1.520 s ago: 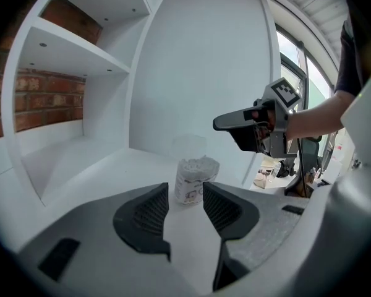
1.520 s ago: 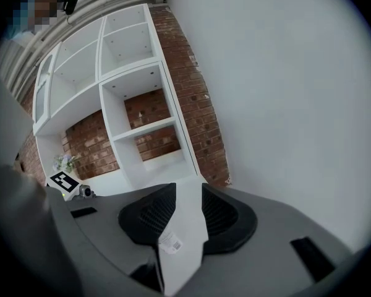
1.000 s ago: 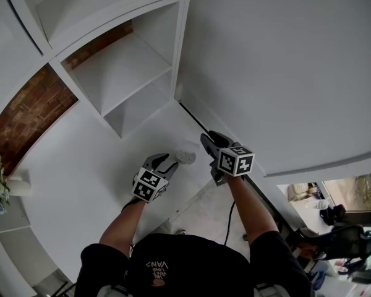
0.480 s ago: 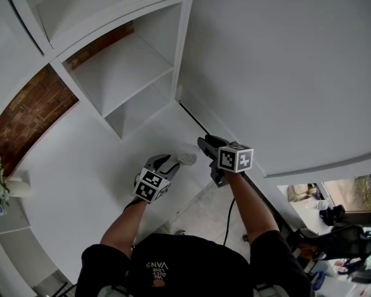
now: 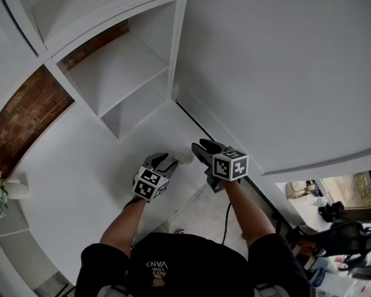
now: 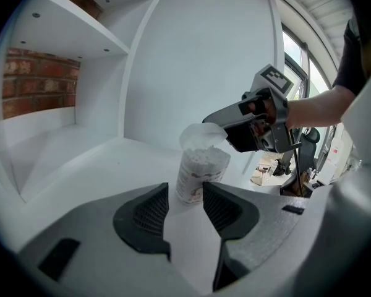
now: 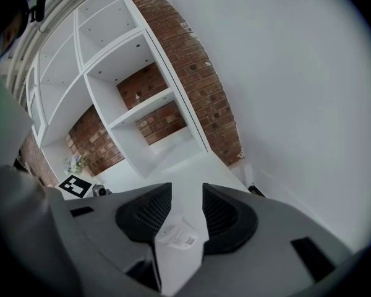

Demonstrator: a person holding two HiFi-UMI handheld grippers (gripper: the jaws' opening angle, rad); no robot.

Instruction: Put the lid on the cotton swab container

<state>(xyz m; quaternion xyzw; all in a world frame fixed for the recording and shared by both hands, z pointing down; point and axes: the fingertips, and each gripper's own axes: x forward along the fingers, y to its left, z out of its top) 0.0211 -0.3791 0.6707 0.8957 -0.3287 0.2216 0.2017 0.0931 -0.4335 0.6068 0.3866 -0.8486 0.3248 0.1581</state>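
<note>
Two grippers are working at the cotton swab container (image 6: 201, 169). Right gripper (image 7: 185, 187) is hanging just above the container with its jaws opening; a white labelled piece is showing in the gap, can't tell what it is or whether the pads are touching it. Lid (image 6: 201, 135) is sitting on the container's mouth, looking slightly tilted. Left gripper (image 6: 185, 190) is hovering just short of the container, jaws apart, gripping nothing. Container is standing upright on the white shelf (image 6: 99, 172)
</note>
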